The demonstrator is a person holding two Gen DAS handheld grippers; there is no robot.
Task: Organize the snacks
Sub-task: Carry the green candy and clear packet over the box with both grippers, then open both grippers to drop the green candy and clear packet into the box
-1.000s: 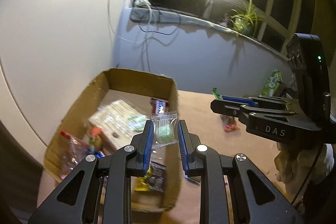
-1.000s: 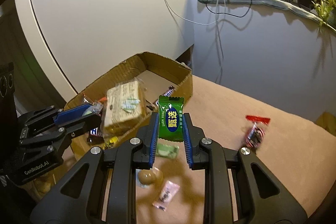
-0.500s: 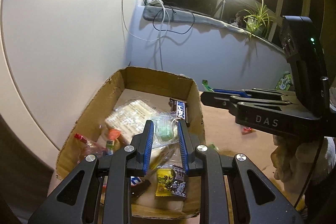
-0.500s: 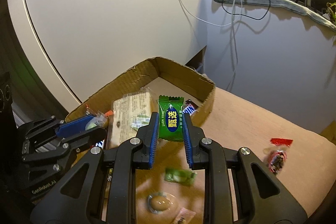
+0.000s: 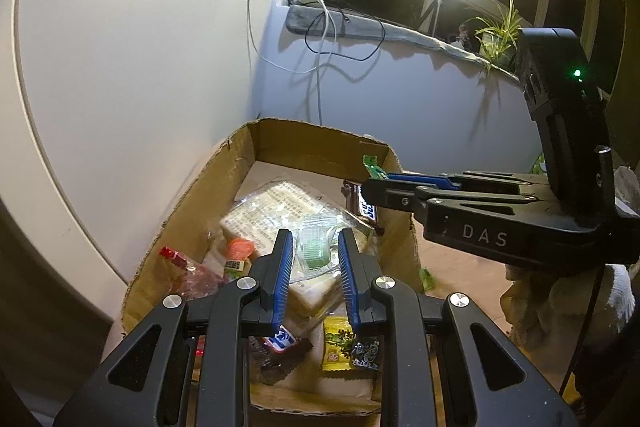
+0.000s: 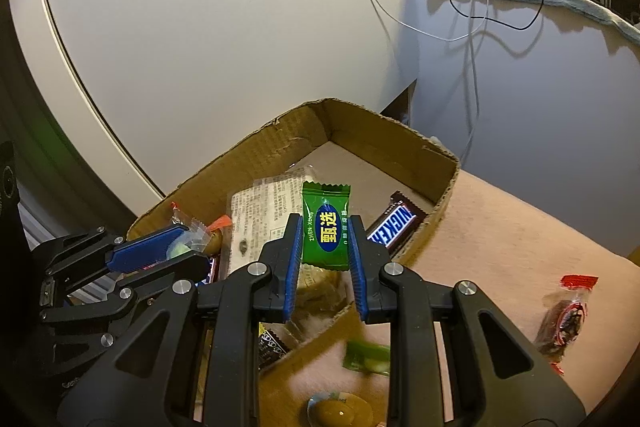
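An open cardboard box [image 5: 320,135] [image 6: 360,131] holds several snacks, among them a clear bread pack [image 5: 280,203] [image 6: 264,211] and a Snickers bar [image 6: 394,229]. My left gripper [image 5: 314,247] is shut on a clear-wrapped pale green candy [image 5: 314,247] above the box; it also shows in the right wrist view [image 6: 176,251]. My right gripper [image 6: 325,231] is shut on a green candy [image 6: 325,227] over the box's near right wall; it also shows in the left wrist view [image 5: 372,179].
On the tan table [image 6: 500,227] outside the box lie a red-ended dark snack [image 6: 564,315], a small green candy [image 6: 366,355] and a round brown candy [image 6: 340,409]. White wall and cabinet stand behind the box. Cables hang from the window sill.
Both grippers have moved left and forward with their candies, from beside the box to over it. Both have stayed shut.
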